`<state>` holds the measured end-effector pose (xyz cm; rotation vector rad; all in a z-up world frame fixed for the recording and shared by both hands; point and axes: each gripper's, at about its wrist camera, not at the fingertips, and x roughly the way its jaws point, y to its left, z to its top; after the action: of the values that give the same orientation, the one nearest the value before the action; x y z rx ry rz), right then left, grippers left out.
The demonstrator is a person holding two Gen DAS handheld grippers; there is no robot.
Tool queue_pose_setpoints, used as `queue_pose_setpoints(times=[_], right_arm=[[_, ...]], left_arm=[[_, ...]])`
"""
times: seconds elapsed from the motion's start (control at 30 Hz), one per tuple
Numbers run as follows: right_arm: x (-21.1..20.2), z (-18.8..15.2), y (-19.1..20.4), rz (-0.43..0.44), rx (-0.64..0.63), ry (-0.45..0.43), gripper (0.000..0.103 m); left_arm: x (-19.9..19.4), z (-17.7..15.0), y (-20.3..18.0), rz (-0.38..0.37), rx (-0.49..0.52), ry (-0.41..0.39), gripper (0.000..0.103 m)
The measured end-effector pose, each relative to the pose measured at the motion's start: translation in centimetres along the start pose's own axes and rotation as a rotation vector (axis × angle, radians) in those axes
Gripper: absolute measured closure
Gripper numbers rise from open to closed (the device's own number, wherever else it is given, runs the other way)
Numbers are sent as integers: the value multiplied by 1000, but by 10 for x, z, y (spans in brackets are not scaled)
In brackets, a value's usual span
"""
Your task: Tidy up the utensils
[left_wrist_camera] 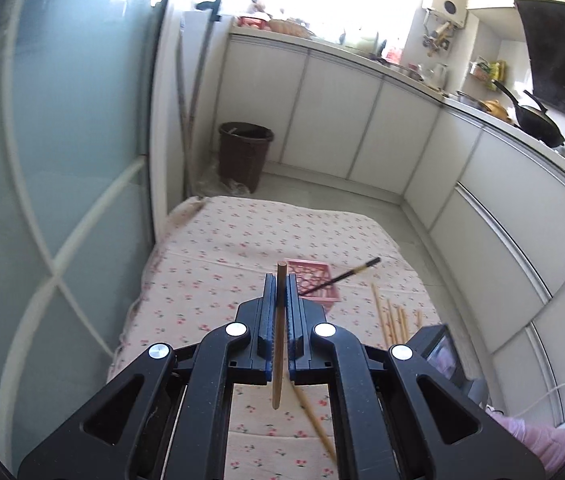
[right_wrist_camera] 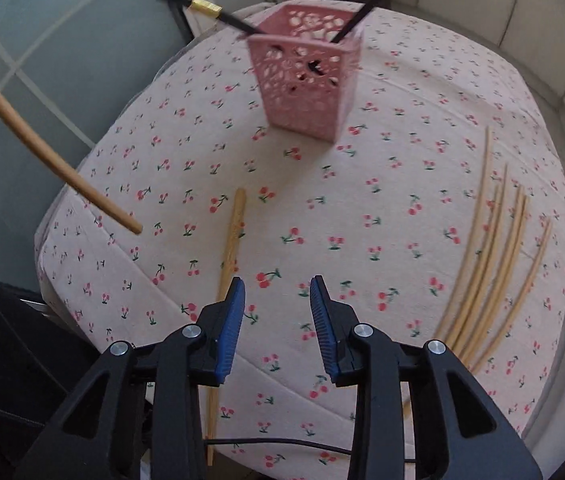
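Gripping, left wrist view: left gripper (left_wrist_camera: pixel 281 280) angled downward over the cherry-print cloth (left_wrist_camera: pixel 210 248), jaws clamped on a brown chopstick (left_wrist_camera: pixel 279 340).
Right wrist view: right gripper (right_wrist_camera: pixel 277 284) pointing steeply down, jaws apart and empty, beside a pale chopstick (right_wrist_camera: pixel 231 240); pink holder (right_wrist_camera: pixel 306 80) beyond.

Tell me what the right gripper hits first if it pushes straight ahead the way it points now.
Most likely the cherry-print tablecloth. The right gripper is open and angled down at bare cloth, with the lone bamboo chopstick just off its left finger. The pink holder sits further on, though depth is hard to judge.
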<state>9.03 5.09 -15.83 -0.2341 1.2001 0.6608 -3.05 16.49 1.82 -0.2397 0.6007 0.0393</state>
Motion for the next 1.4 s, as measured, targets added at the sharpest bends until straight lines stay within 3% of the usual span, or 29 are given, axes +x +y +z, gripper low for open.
queue_pose_setpoints(times=[0.07,0.17,0.4,0.43,0.5,0.63,0.77,1.1,1.4], right_arm=[[9,5,10,-6,11,-4,67],[21,15,18,-11,40,-11,48],[56,36,25,-57,69,57,48],[55,36,29,-85,51,30,52],[54,38,26,-67,70,26,96],[42,34,11,-55,100,9,96],[0,23,4,-60,99,-110,96],[-155,-7,10,-115,33,-436,95],[-274,8,-10,-105,119,-697,95]], left_arm=[[-2,-1,9,8,-19,-4,99],[-3,-3,20,11,-50,-1,99],[-7,-3,33,5,-86,-4,99],[-7,-3,34,5,-89,-6,99],[-8,-3,36,7,-90,-9,99],[-9,-3,36,9,-92,-9,99],[-10,-3,35,10,-83,-10,99],[-26,8,7,-28,-47,-47,99],[-33,52,-24,-91,-27,-122,99]])
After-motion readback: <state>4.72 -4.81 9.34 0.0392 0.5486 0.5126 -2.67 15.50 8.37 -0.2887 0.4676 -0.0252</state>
